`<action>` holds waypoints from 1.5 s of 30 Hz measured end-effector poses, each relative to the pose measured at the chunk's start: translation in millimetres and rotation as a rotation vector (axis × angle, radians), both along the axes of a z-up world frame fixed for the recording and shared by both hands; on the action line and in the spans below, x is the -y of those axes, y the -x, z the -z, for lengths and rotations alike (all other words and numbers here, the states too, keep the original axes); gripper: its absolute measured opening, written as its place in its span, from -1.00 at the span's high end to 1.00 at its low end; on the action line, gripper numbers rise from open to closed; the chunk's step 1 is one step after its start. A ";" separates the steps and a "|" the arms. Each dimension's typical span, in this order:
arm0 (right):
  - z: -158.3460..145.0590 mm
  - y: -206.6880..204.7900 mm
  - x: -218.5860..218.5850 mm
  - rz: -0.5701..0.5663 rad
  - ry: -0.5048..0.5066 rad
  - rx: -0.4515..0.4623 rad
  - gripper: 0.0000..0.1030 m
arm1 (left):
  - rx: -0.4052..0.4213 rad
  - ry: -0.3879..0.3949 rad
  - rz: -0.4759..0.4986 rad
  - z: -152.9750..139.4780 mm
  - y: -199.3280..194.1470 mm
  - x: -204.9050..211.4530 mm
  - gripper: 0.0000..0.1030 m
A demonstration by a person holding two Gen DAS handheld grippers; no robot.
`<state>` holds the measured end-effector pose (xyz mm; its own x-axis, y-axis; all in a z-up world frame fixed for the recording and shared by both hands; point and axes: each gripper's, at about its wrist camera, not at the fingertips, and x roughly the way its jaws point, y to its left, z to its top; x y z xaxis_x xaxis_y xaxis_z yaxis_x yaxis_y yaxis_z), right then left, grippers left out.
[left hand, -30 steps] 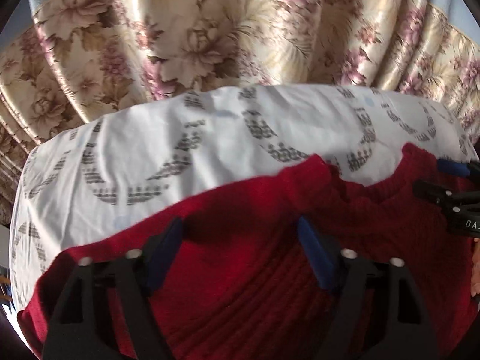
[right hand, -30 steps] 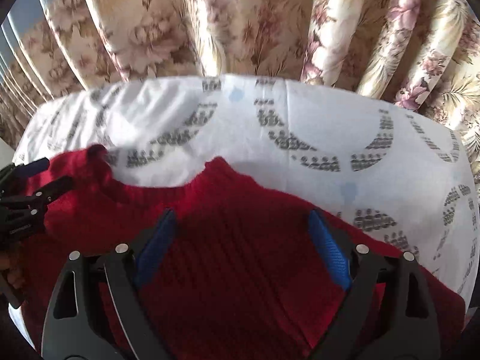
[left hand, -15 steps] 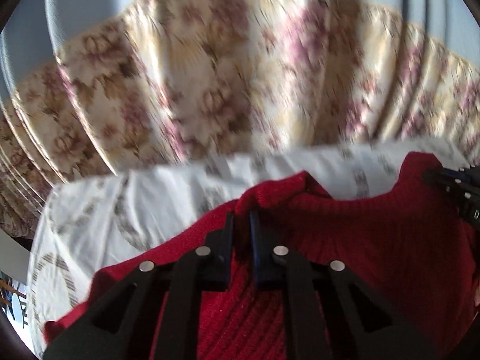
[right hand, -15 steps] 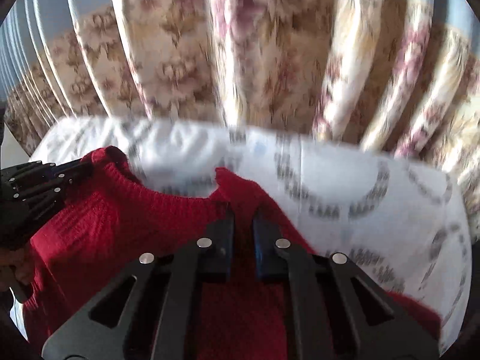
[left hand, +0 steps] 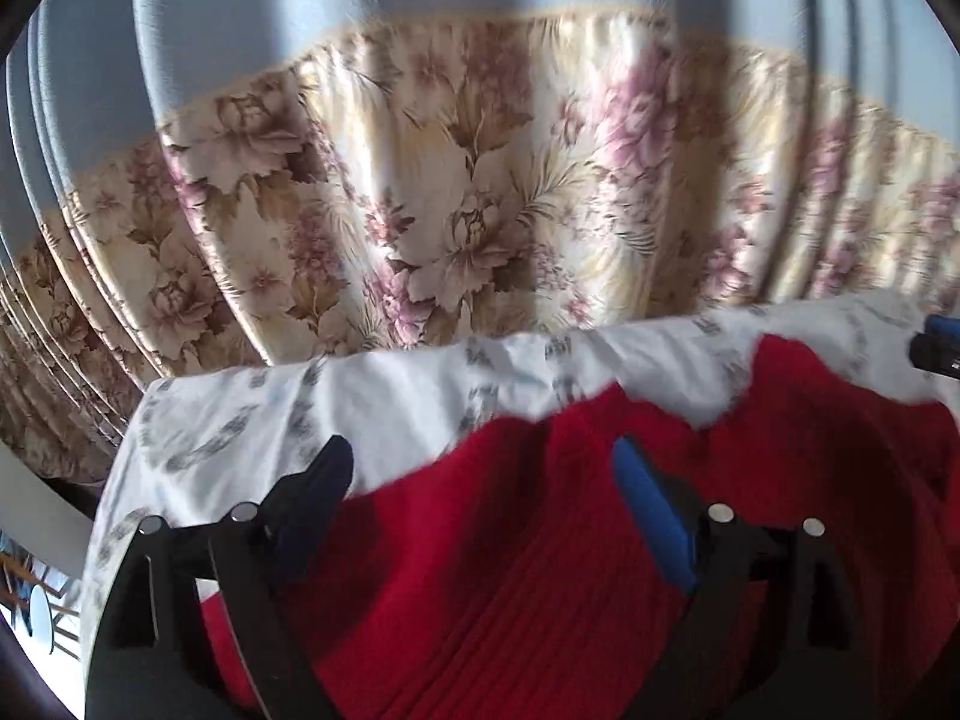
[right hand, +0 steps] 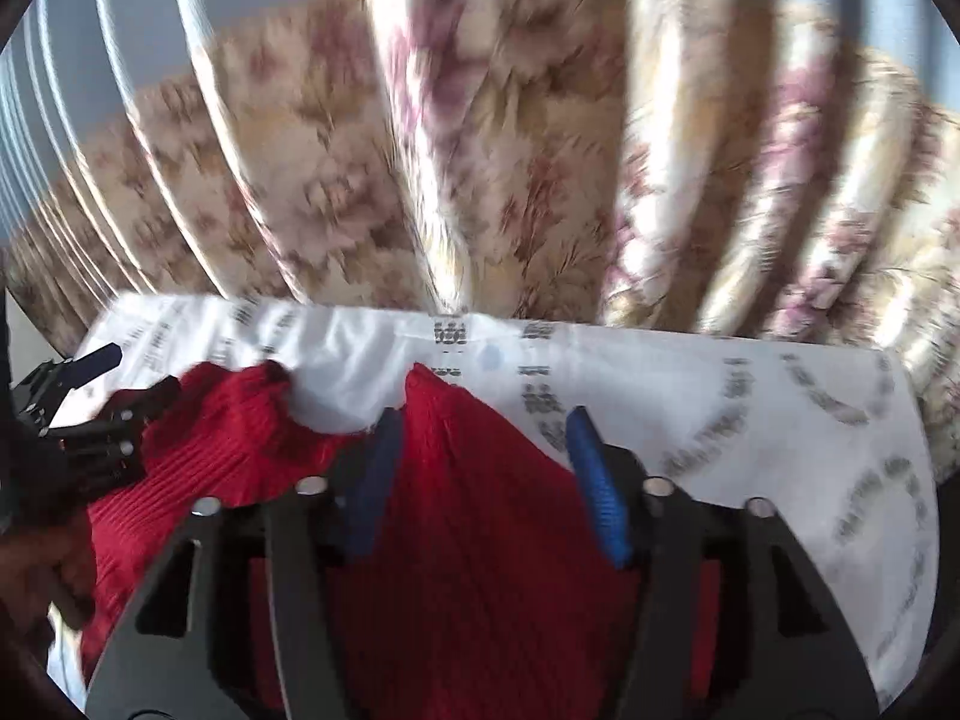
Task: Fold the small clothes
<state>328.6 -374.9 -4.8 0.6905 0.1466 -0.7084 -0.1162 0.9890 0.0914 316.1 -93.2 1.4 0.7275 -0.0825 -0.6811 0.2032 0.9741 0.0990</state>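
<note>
The left gripper point(left hand: 480, 474) is standing spread, its jaws having just been opening, with nothing pinched between its blue pads. The right gripper point(right hand: 480, 450) is likewise parting, also gripping nothing. Below both is lying the red ribbed knit sweater point(left hand: 570, 570), its neckline pointing toward twelve o'clock and its ribs running six to twelve, on the white cloth with grey arcs point(right hand: 720, 420). Floral pleated curtains point(left hand: 450, 210) are hanging beyond at twelve.

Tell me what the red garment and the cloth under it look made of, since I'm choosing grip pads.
Red sweater: apparently a thick, matte rib knit, wool or acrylic; parallel ridges run down it. White cloth beneath: seemingly a thin, smooth woven cotton-like sheet with grey printed arcs and soft creases. Neither fibre is certain.
</note>
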 end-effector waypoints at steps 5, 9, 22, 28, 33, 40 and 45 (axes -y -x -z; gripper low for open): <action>-4.7 115.9 48.6 0.031 -0.041 -0.018 -0.46 | 0.005 0.036 -0.045 -9.6 84.9 -58.4 -0.74; 22.3 201.7 66.4 0.080 -0.098 -0.052 -0.48 | -0.049 0.096 -0.122 13.7 148.2 -93.8 -0.74; 50.0 306.1 -3.0 -0.045 -0.187 -0.051 -0.63 | -0.107 0.203 -0.159 37.4 248.0 -94.0 -0.74; 61.0 294.7 -8.9 -0.013 -0.083 -0.026 0.62 | -0.111 0.181 -0.136 38.2 235.5 -83.7 -0.74; 51.7 295.8 28.0 0.059 -0.061 0.037 0.84 | -0.085 0.164 -0.153 33.2 224.0 -88.0 -0.74; 26.9 289.3 86.4 0.169 -0.031 0.113 0.86 | -0.076 0.156 -0.192 27.9 202.6 -108.2 -0.74; -5.7 284.1 203.3 0.588 0.118 0.224 0.86 | -0.076 0.134 -0.257 30.0 188.9 -133.5 -0.74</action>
<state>44.5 -578.2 1.0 0.7651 -0.3720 -0.5256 0.4452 0.8953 0.0144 127.3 40.3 -28.6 0.6834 0.0052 -0.7300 -0.0499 0.9980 -0.0397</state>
